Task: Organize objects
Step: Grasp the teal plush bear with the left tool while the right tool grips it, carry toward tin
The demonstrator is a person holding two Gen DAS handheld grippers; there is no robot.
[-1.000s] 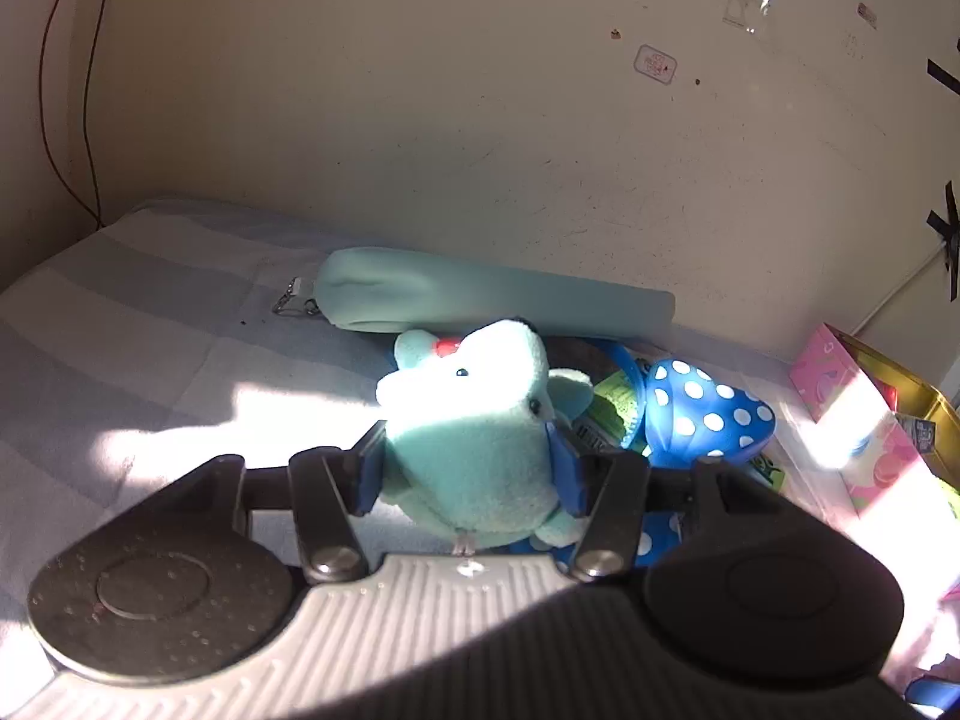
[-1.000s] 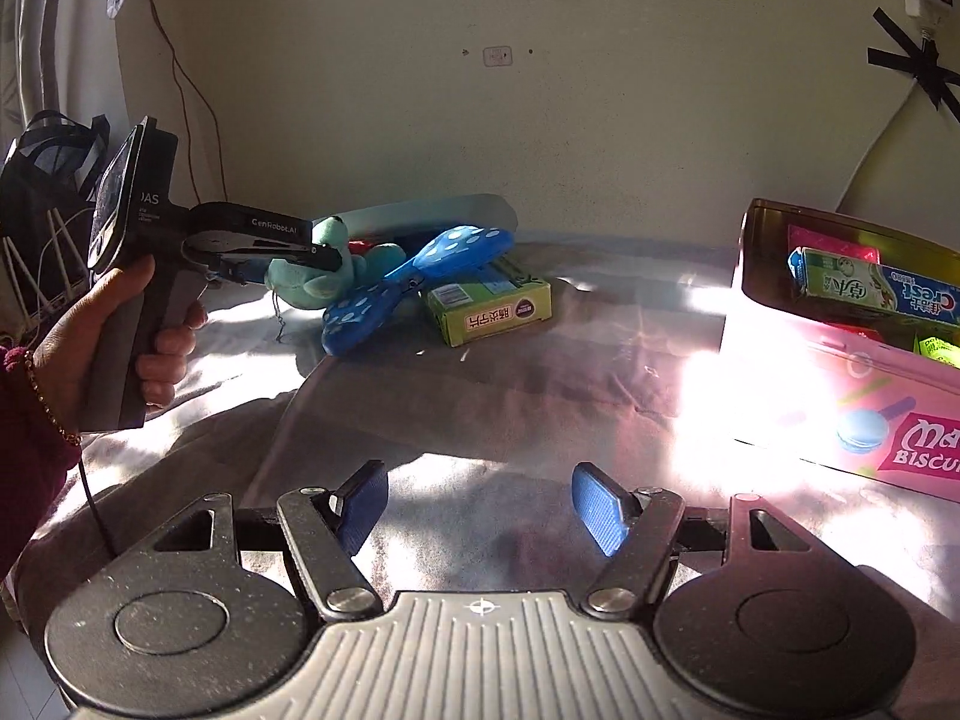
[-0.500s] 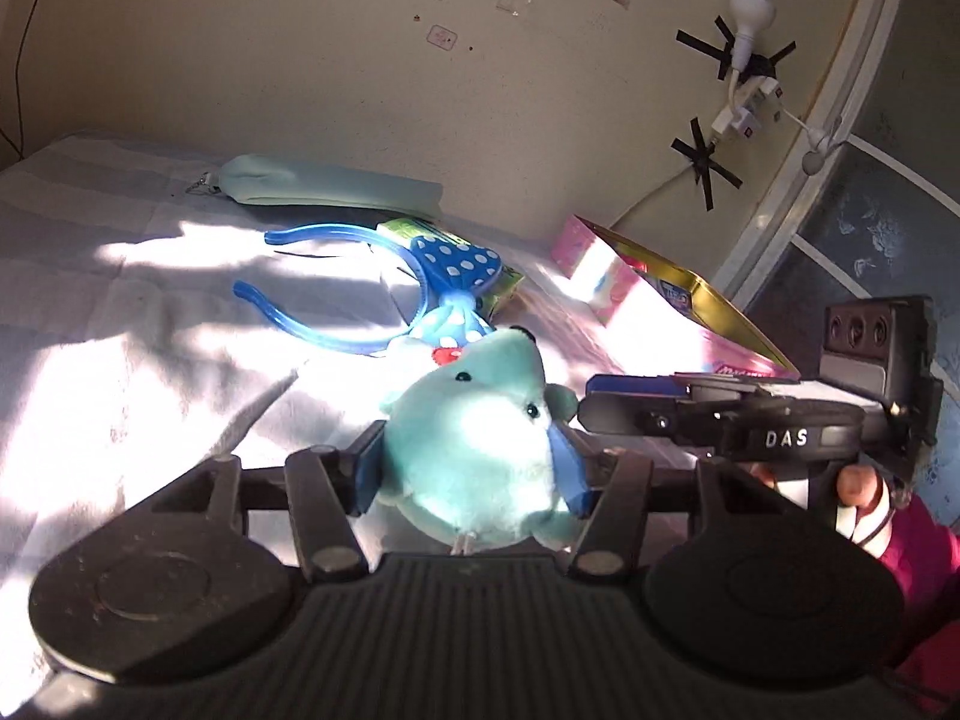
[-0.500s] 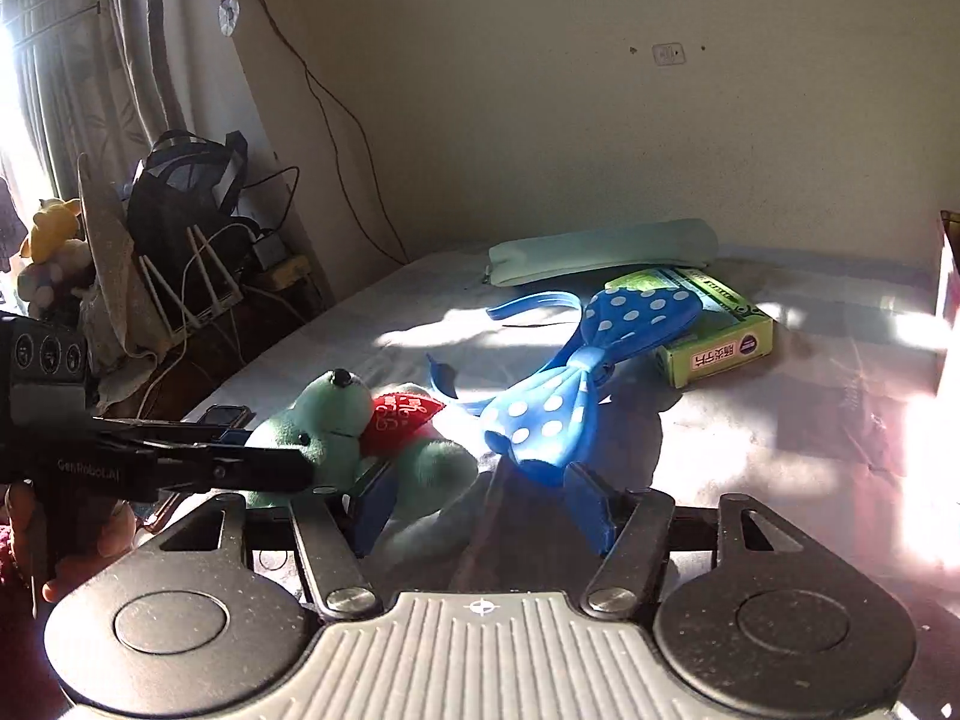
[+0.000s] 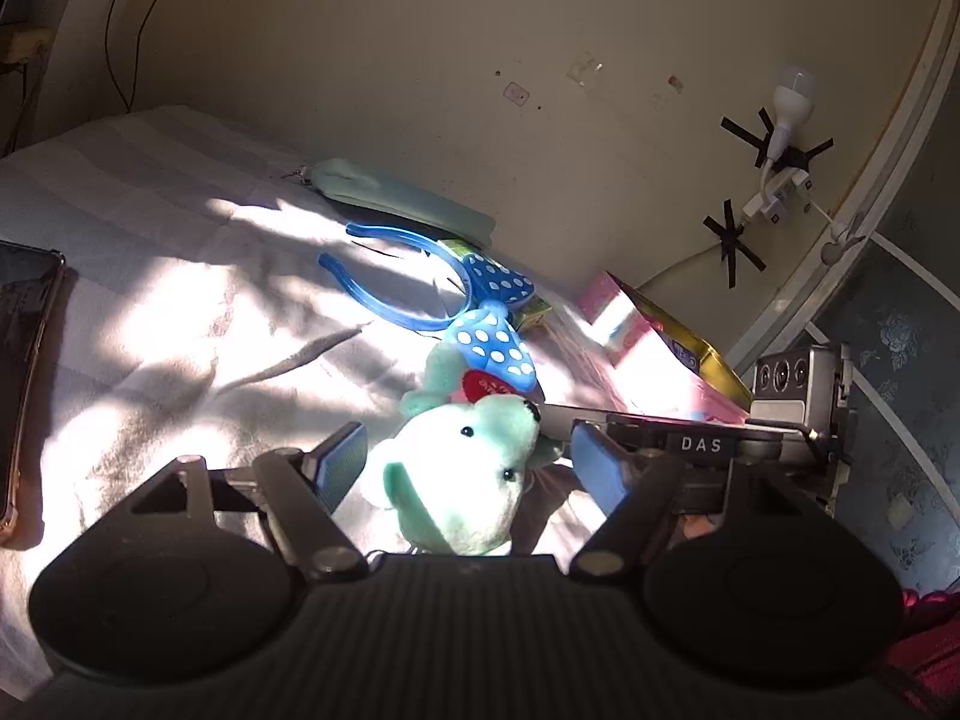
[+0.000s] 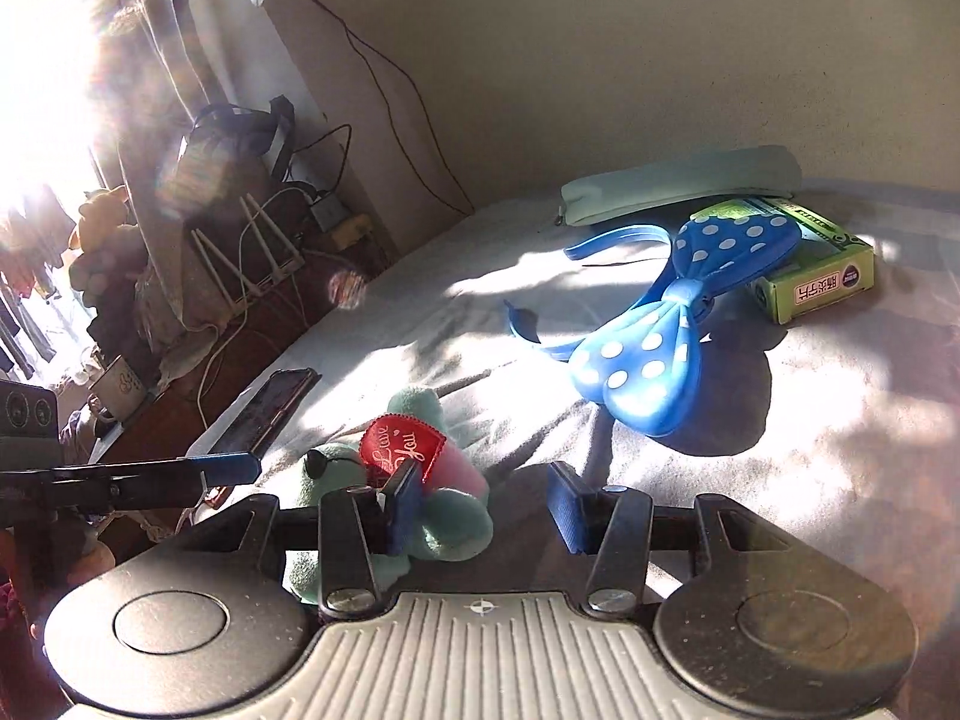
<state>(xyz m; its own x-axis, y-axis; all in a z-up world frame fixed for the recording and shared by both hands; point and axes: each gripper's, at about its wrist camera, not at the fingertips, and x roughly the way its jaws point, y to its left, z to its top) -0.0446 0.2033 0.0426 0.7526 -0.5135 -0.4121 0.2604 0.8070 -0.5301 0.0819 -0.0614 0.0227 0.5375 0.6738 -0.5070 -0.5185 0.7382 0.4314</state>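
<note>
1. Left claw [image 5: 468,468] opening right now, blue pads standing clear of the plush toy [image 5: 462,480] on both sides; toy sits between the jaws, unpressed, resting on the bed [image 5: 180,324].
2. Seen from the right wrist: same plush toy [image 6: 420,480] lying on its back on the sheet, red heart [image 6: 402,447] on its chest facing up.
3. Right claw [image 6: 480,504] closing, jaws at a middling gap; left pad [image 6: 403,504] just at the toy's belly below the heart, right pad clear over bare sheet. Not gripping yet.
4. Left claw's finger [image 6: 228,468] reaching in from the left edge of the right wrist view, just beside the toy's head.
5. Right claw's body, labelled DAS [image 5: 696,444], crossing in from the right in the left wrist view, close behind the toy's snout.
6. Blue polka-dot bow headband [image 6: 654,336] lying beyond the toy, near it, one bow lobe resting against a green box [image 6: 810,276].
7. Pale green pouch [image 6: 678,189] along the wall, behind headband and box.
8. Dark phone [image 6: 282,414] flat on the bed's edge, left of the toy.
9. Pink tin [image 5: 648,354] with gold lid open, off to the right near the wall.
10. Strong sunlight across the sheet; toy's face nearly washed out.
</note>
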